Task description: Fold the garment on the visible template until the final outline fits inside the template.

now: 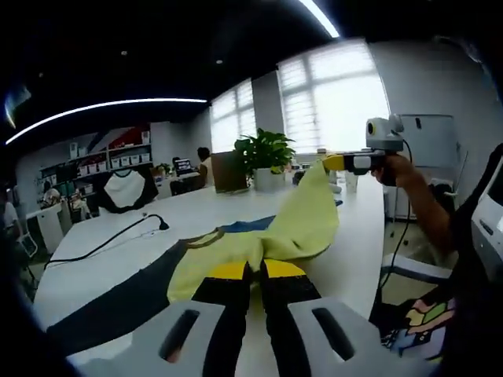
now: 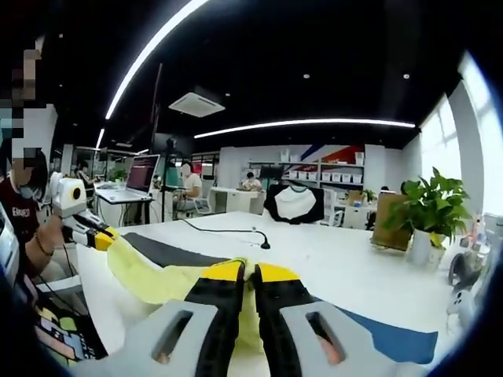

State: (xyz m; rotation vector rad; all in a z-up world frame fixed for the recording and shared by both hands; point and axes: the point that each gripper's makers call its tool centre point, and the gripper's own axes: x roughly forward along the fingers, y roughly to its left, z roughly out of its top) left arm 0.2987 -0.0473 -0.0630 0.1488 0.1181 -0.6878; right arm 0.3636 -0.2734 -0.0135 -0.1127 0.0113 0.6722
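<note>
Both tongs, left (image 1: 255, 271) and right (image 2: 250, 273), clenched on the yellow garment (image 1: 302, 224), its edge lifted taut off the white bench (image 1: 110, 228); judged best to carry both corners level, lowering together over the blue template (image 2: 397, 339).

The shirt (image 1: 295, 224) is soft matt cloth, yellow with black and blue parts, creasing where it hangs. The table (image 2: 314, 263) is smooth and white with a faint sheen. At six o'clock, the left gripper (image 1: 255, 271) is matt black and yellow plastic, like the right gripper (image 2: 250, 273).
</note>
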